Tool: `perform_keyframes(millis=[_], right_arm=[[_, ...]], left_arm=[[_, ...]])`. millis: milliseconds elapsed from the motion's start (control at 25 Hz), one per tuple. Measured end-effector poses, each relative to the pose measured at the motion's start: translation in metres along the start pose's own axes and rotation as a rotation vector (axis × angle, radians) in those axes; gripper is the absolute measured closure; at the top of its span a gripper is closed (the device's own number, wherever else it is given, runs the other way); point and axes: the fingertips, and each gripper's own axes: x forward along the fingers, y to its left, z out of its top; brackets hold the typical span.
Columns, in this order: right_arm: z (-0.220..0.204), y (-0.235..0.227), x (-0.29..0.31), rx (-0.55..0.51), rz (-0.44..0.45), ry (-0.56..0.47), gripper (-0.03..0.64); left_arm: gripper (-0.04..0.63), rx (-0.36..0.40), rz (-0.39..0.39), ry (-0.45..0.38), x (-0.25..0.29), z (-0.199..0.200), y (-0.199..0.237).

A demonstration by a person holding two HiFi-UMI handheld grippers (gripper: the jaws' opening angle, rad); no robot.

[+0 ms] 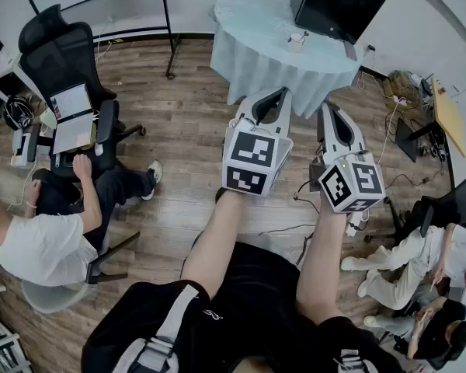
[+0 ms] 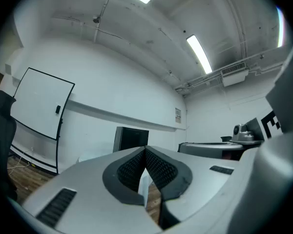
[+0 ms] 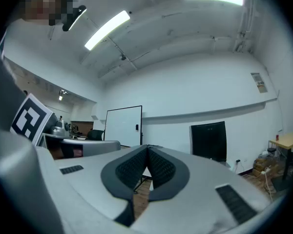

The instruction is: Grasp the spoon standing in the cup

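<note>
A small white cup [image 1: 297,40] stands on a round table with a pale cloth [image 1: 256,53] at the far middle of the head view. The spoon in it is too small to make out. Both grippers are held up in front of the person, well short of the table. My left gripper [image 1: 282,92] points toward the table's near edge, its jaws closed tip to tip with nothing between them [image 2: 145,150]. My right gripper [image 1: 327,106] is beside it, also shut and empty [image 3: 147,150]. Neither gripper view shows the cup.
A black box [image 1: 338,2] sits on the table behind the cup. A person sits at the left by an office chair [image 1: 62,57], and another sits at the right [image 1: 419,247]. A whiteboard stand [image 1: 169,29] and cables [image 1: 307,189] are on the wooden floor.
</note>
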Motion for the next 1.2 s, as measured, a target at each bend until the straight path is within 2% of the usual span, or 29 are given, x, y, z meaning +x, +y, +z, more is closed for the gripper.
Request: perform_keyframes(millis=[400,680,880,1040,1200], right_arm=[[-0.004,0.001,0.003,-0.033,-0.006,0.013,0.615],[-0.007,-0.022,0.006,-0.005,-0.053,0.004,0.614],[-0.008,-0.032,0.030,-0.032,-0.039,0.009,0.614],[-0.018,-0.041,0.051,-0.028,-0.023,0.034,0.614],[-0.026,-0.058,0.078,0.014,0.016,0.023,0.614]], left_arm=[[0.594,-0.014,-0.008,-0.002,0.003,0.000,0.001],[0.594,-0.025,-0.002,0.007,0.013,-0.007,0.008],[0.594,-0.034,0.025,0.011,0.032,-0.008,0.027],[0.594,-0.071,0.054,0.031,0.050,-0.018,0.042],[0.594,-0.096,0.028,0.041,0.084,-0.027,0.039]])
